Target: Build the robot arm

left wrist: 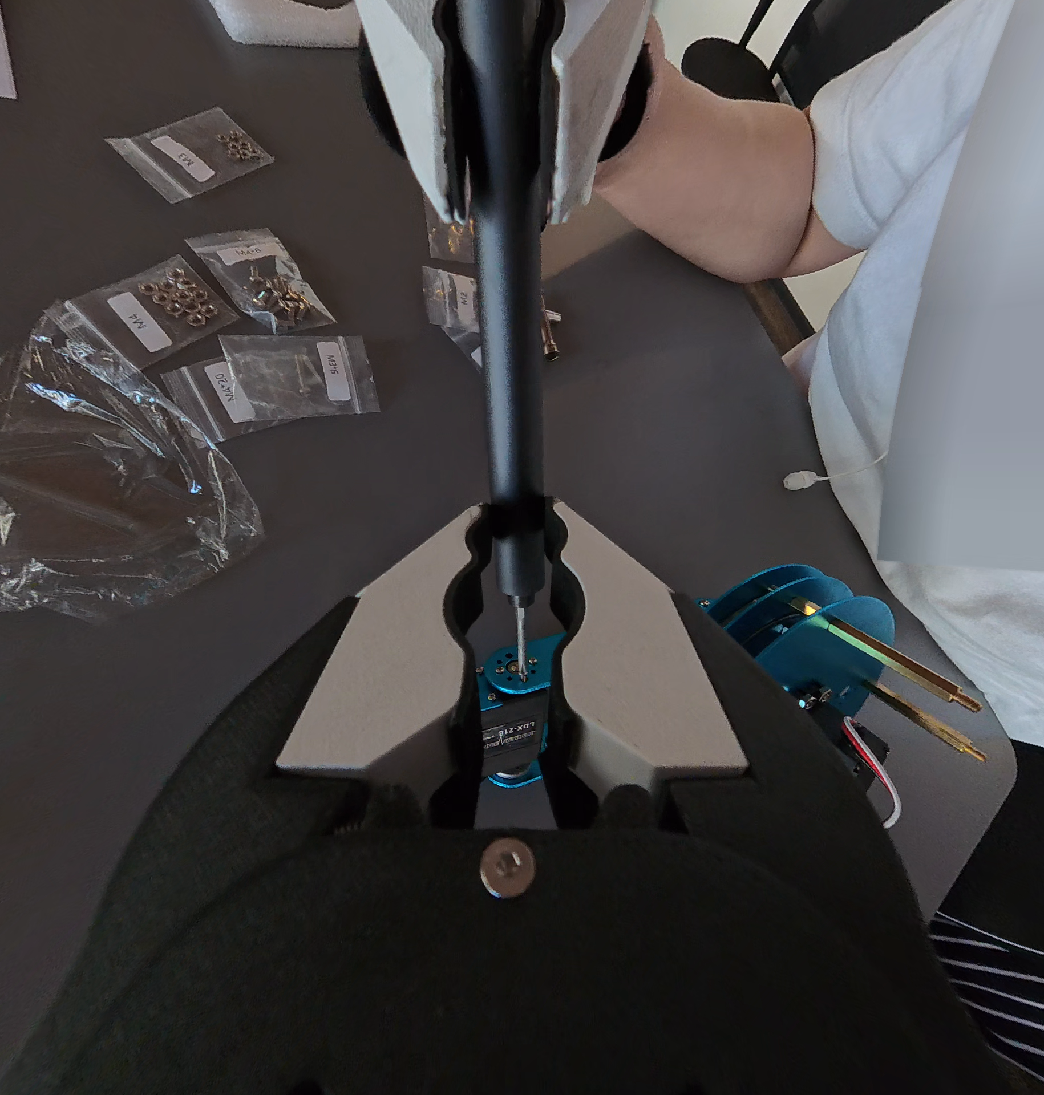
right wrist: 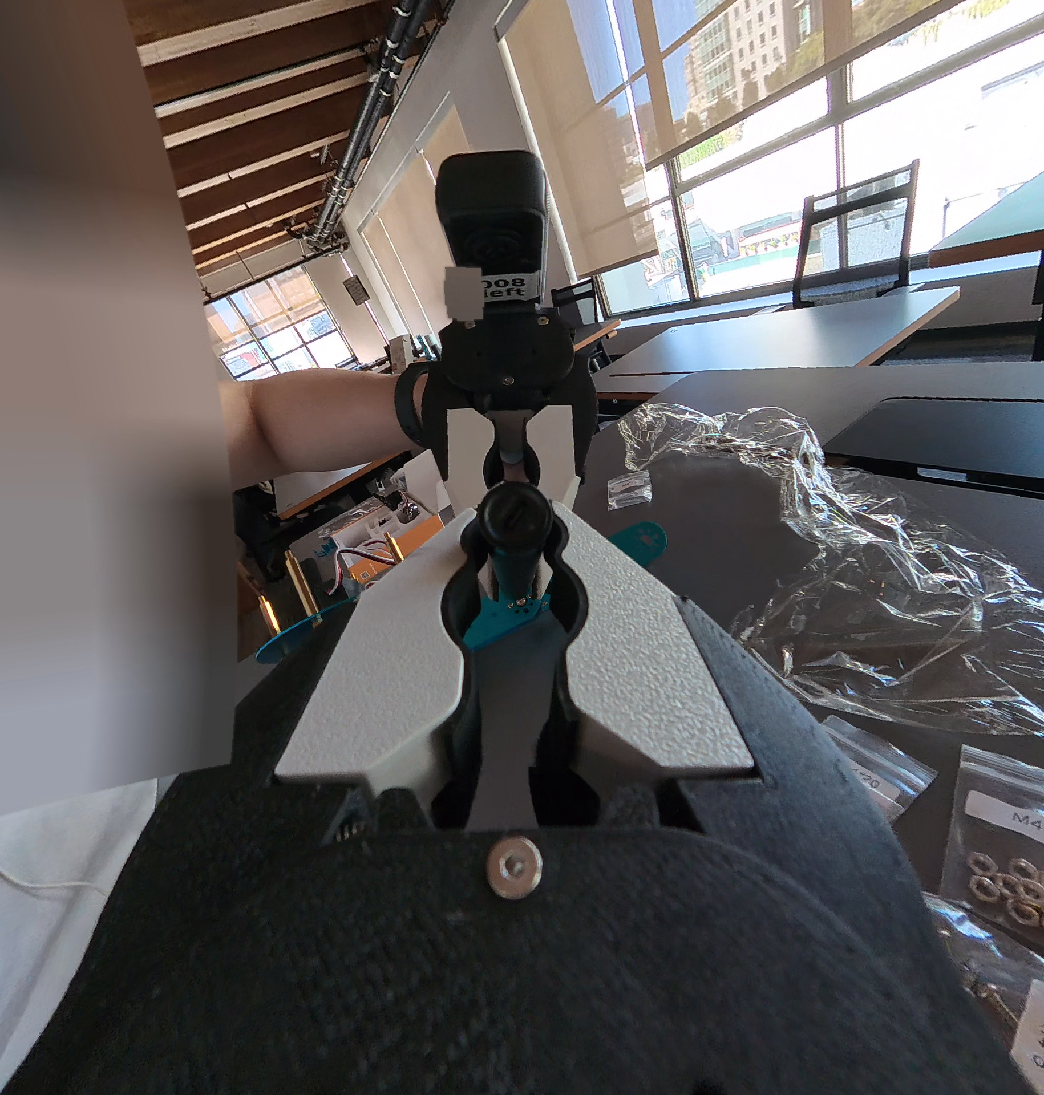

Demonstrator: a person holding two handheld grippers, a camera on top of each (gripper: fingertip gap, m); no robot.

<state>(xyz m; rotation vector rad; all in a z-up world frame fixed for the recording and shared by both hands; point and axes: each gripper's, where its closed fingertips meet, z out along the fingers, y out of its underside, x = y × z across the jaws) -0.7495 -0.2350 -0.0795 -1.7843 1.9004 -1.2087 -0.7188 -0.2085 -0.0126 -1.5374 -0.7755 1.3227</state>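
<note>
My left gripper (left wrist: 516,521) is shut on a black servo (left wrist: 509,735) with a blue bracket and a blue round horn (left wrist: 516,672) on top. My right gripper (left wrist: 508,216) comes in from the far side, shut on a long black screwdriver (left wrist: 505,355). The screwdriver's thin bit (left wrist: 521,646) rests on the horn. In the right wrist view my right gripper (right wrist: 515,521) grips the screwdriver (right wrist: 515,518) near its cap. The blue bracket (right wrist: 505,619) shows below it, and the left gripper (right wrist: 511,468) is beyond.
Small zip bags of nuts and screws (left wrist: 176,302) and crumpled clear plastic (left wrist: 93,474) lie on the dark table (left wrist: 656,415) to the left. A blue assembly (left wrist: 804,640) with brass standoffs (left wrist: 899,658) sits at the table's right edge. A person's arm (left wrist: 715,195) is at the upper right. The grippers' ends are close to 8 centimeters from one another.
</note>
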